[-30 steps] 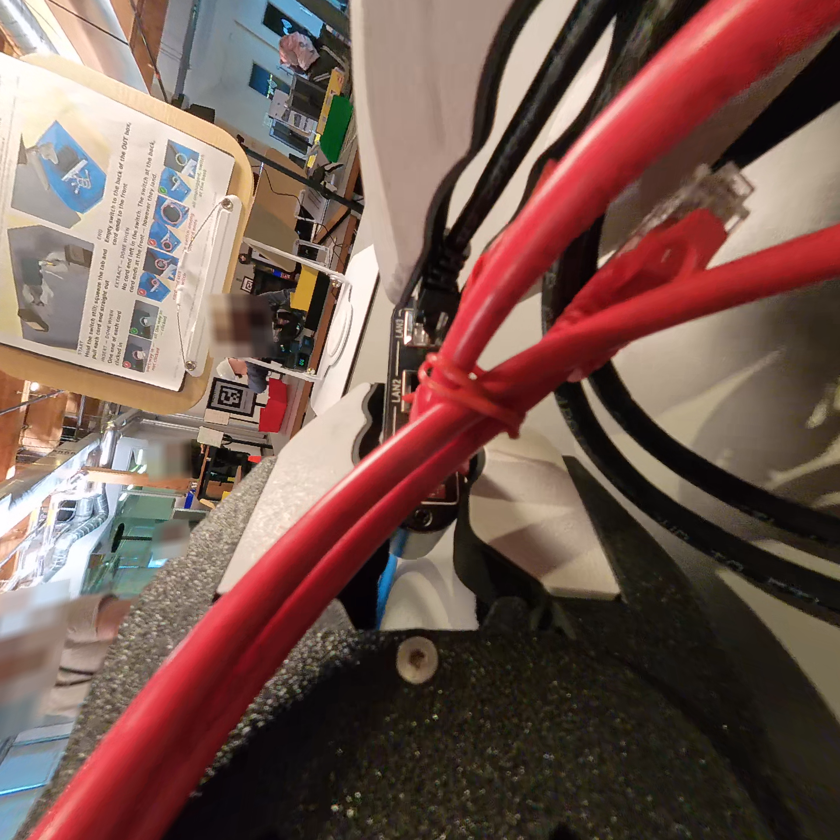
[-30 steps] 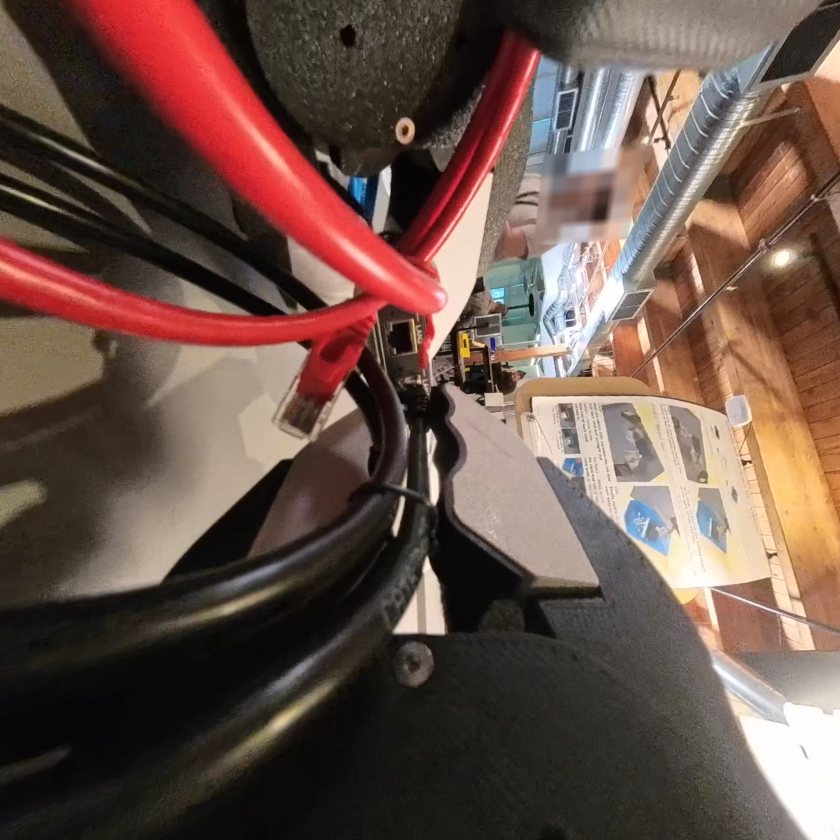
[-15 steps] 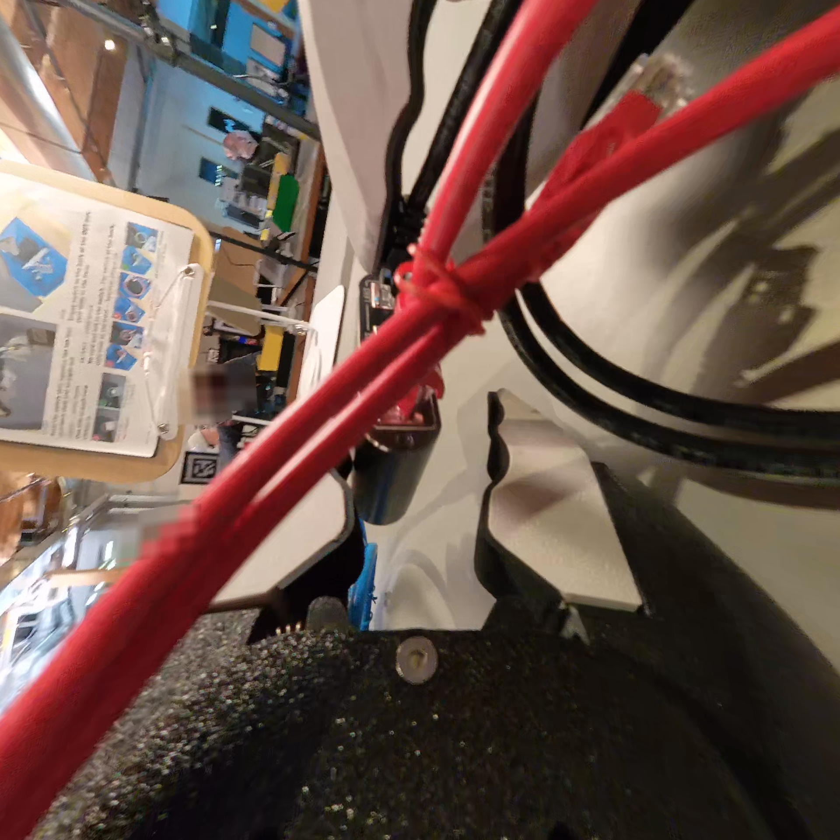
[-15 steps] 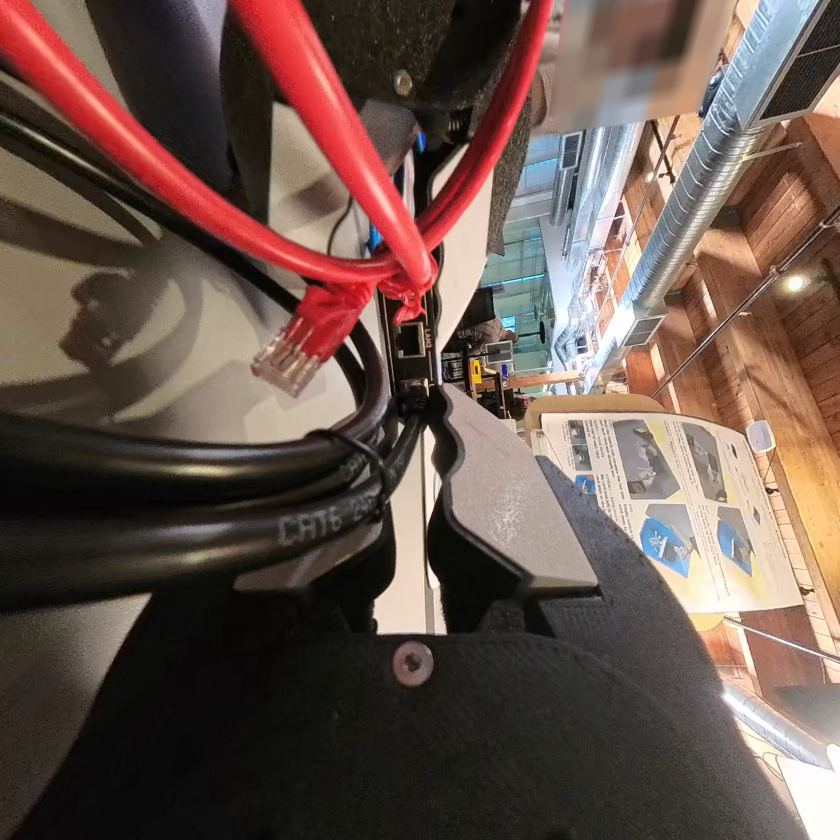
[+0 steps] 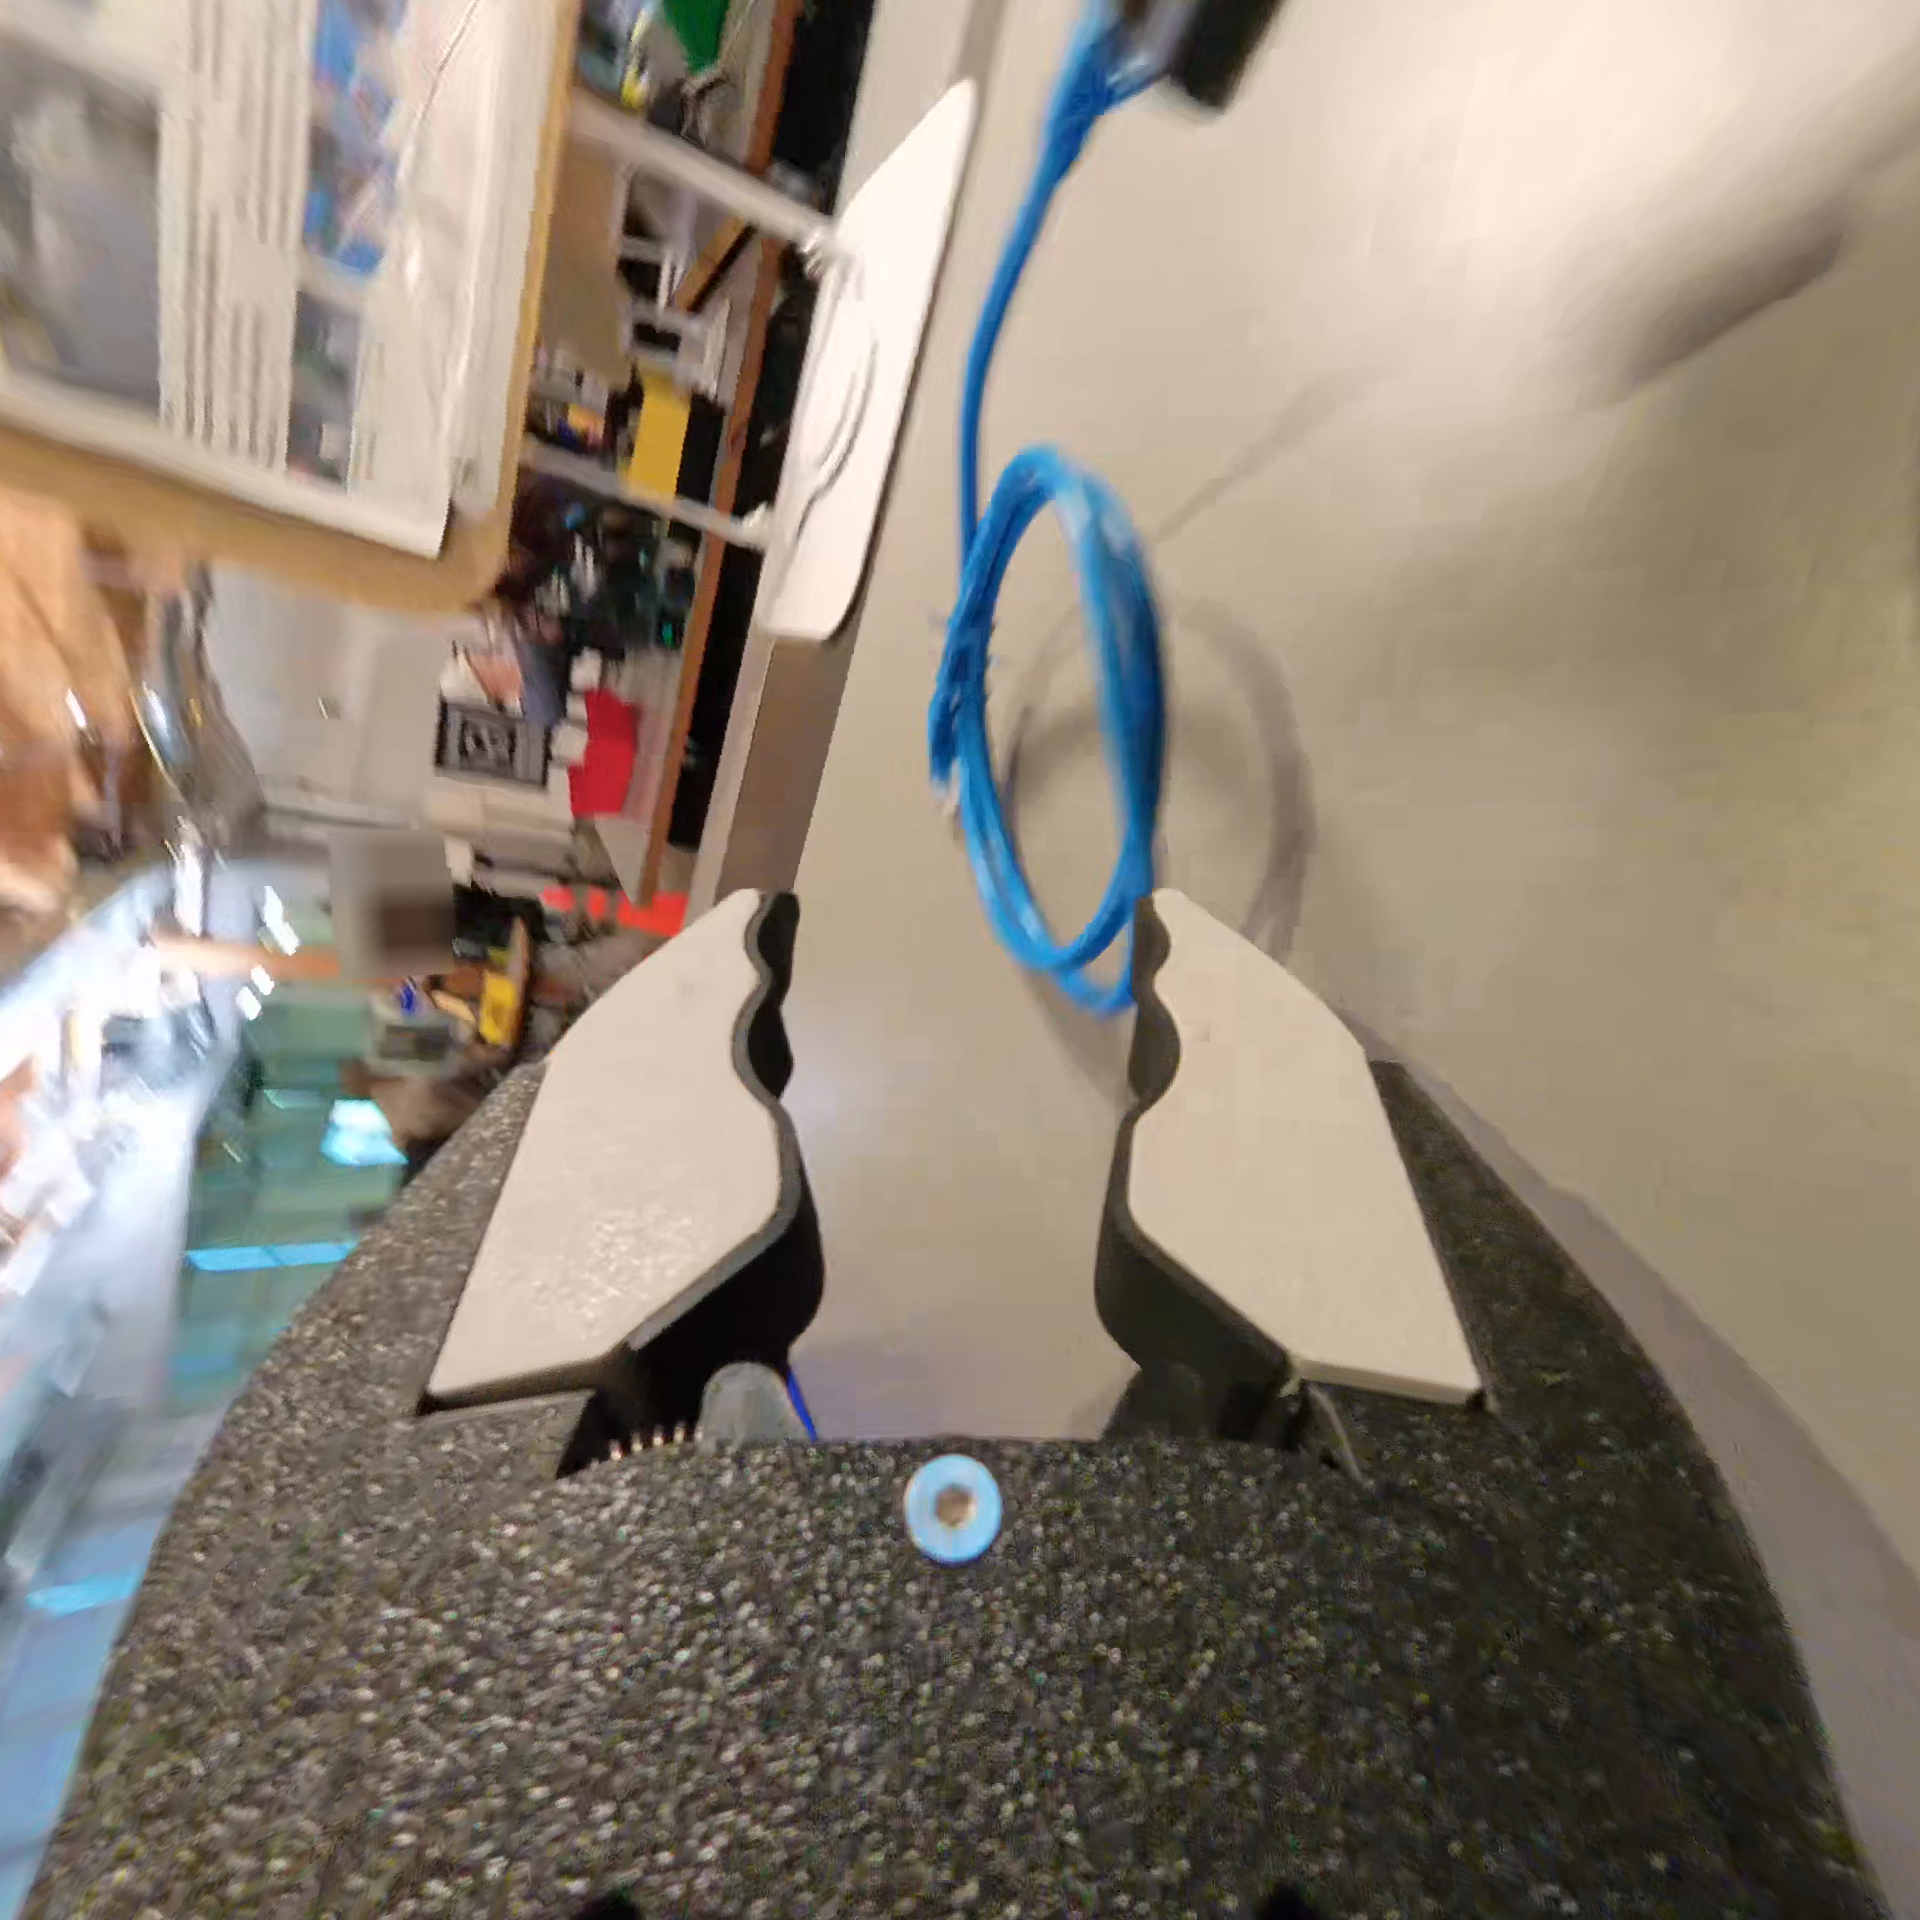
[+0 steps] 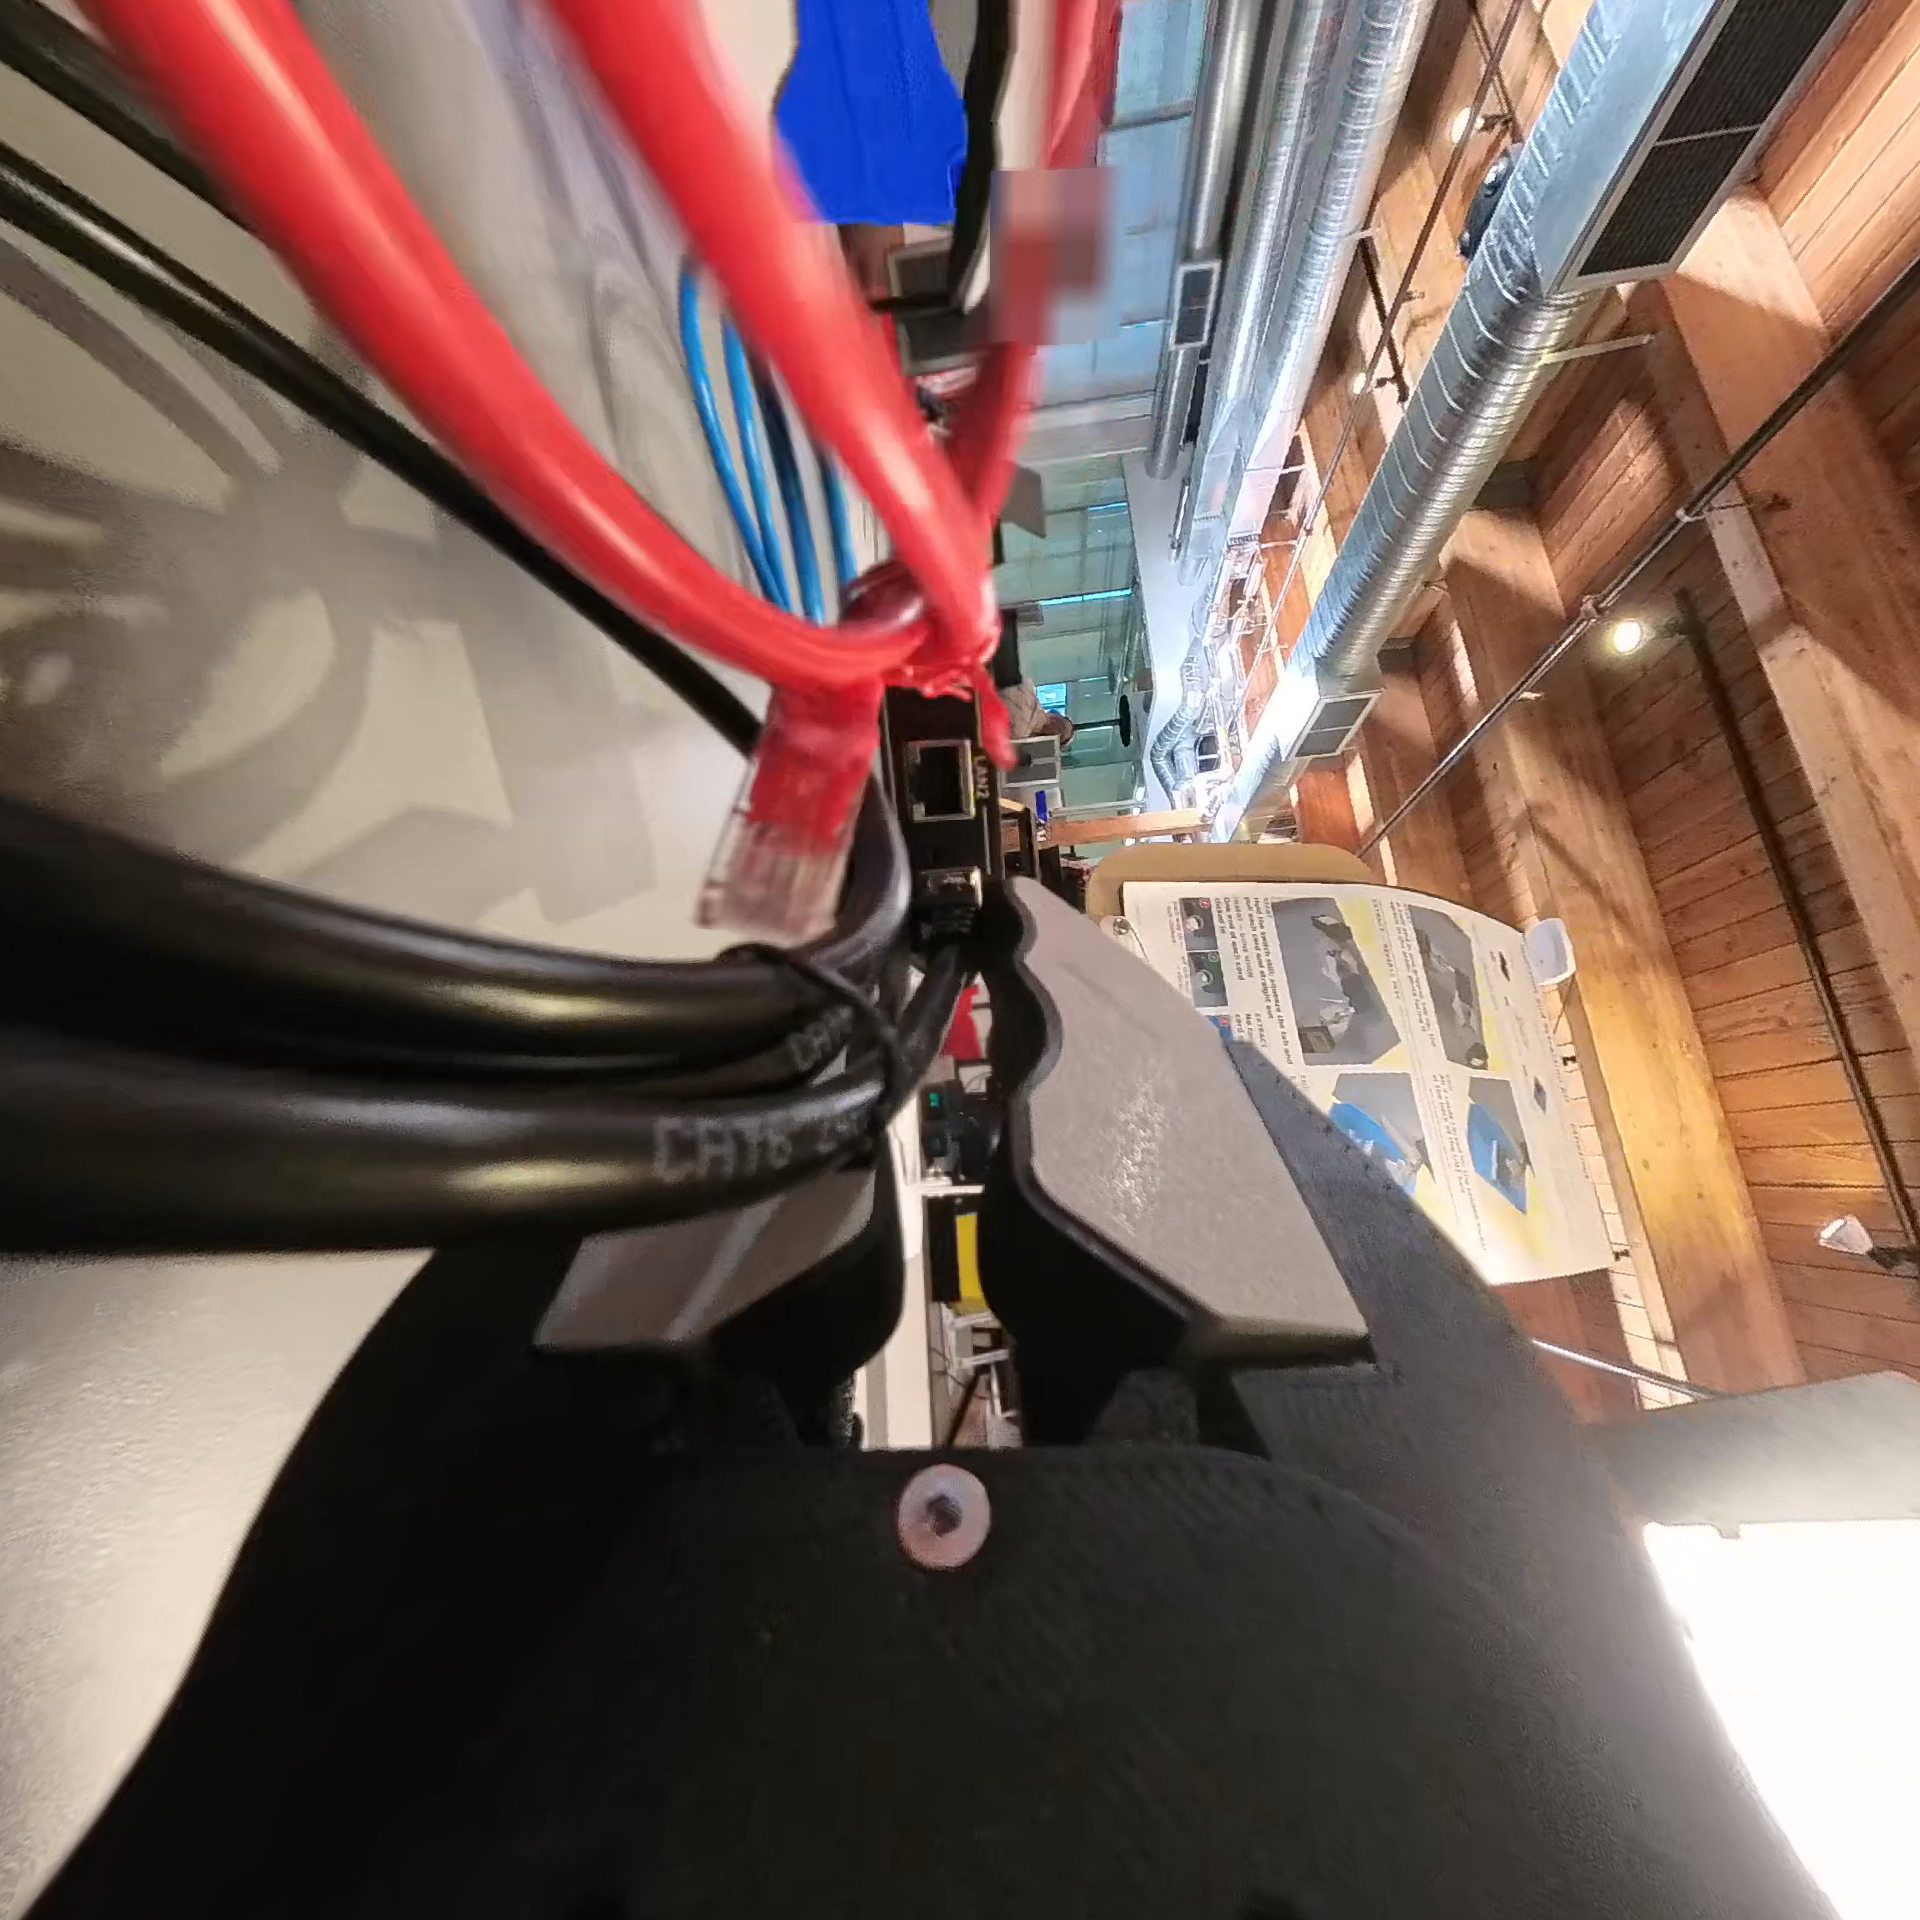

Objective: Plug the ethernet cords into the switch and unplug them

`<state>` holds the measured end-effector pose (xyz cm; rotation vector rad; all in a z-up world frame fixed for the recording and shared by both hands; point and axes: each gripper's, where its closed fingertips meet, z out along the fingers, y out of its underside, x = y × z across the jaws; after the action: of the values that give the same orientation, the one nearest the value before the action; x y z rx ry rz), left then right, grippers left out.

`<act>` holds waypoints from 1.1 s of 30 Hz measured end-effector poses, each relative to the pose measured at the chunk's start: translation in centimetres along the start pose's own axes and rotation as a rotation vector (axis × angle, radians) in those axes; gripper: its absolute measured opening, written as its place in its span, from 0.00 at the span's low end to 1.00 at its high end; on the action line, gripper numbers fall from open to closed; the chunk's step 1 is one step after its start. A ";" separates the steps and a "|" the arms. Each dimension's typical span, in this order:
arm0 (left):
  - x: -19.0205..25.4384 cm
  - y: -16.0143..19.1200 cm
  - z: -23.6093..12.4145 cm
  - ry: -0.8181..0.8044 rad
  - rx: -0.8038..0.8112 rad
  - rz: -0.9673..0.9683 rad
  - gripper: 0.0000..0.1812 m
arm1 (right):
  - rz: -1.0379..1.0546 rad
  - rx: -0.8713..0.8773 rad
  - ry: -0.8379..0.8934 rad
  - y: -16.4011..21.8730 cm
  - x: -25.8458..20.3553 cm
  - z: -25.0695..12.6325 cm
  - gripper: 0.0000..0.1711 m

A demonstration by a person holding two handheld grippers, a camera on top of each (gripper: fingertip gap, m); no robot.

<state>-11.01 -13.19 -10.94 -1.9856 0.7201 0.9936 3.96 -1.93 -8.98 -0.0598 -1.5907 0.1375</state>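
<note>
Red cord (image 6: 582, 416) loops across the upper part of the right wrist view, its bundle cinched by a red tie and its loose red plug (image 6: 790, 821) hanging free just ahead of the right hand-held gripper (image 6: 940, 997), beside the black switch (image 6: 940, 790). The switch stands edge-on straight ahead of the fingertips, one open port facing the camera. Below that port a black plug (image 6: 945, 904) sits in the switch, and the black cord (image 6: 436, 1101) runs back from it across the left finger of this hand-held gripper. The fingers here stand narrow, closed in around the black cord right behind its plug; the left finger is mostly hidden under the cable. Blue cord strands show farther ahead, behind the red ones. An instruction sheet (image 6: 1382, 1060) on a wooden board stands off to the right of the fingers.

In the left wrist view, blurred by motion, the left hand-held gripper (image 5: 961, 940) is spread wide with nothing between its grey fingers (image 5: 644, 1164). A coiled blue cord (image 5: 1049, 727) lies on the pale tabletop (image 5: 1507, 623) just ahead of the right fingertip, one strand leading up and away toward a dark object at the top edge.
</note>
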 end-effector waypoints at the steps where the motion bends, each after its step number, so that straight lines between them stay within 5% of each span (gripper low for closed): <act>1: -0.9 0.9 -0.7 -0.014 -0.007 -0.090 0.33 | -0.013 -0.002 0.007 0.0 0.0 0.0 0.07; 5: -3.7 1.5 -3.4 0.045 0.089 -0.590 0.24 | -0.035 0.000 0.021 -0.2 0.2 -0.1 0.08; 9: -2.9 -4.2 -4.9 0.487 0.399 -1.308 0.24 | -0.066 0.004 0.040 -0.6 0.4 -0.2 0.08; 12: 0.3 -8.3 -4.6 0.841 0.418 -1.590 0.29 | -0.081 0.006 0.057 -0.7 0.6 -0.3 0.08; 20: 4.8 -14.6 -2.0 1.242 0.353 -1.909 0.35 | -0.140 0.028 0.131 -1.9 1.9 -0.8 0.07; 25: 3.5 -16.9 -1.3 1.274 0.447 -1.924 0.34 | -0.183 0.042 0.151 -2.6 2.0 -1.0 0.07; 33: 3.7 -18.1 0.2 1.234 0.526 -1.969 0.16 | -0.251 0.022 0.181 -2.3 2.3 -1.0 0.08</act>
<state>4.49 -3.94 -7.01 -1.5079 -0.5540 -1.4480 5.00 -3.87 -6.41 0.1409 -1.4031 -0.0458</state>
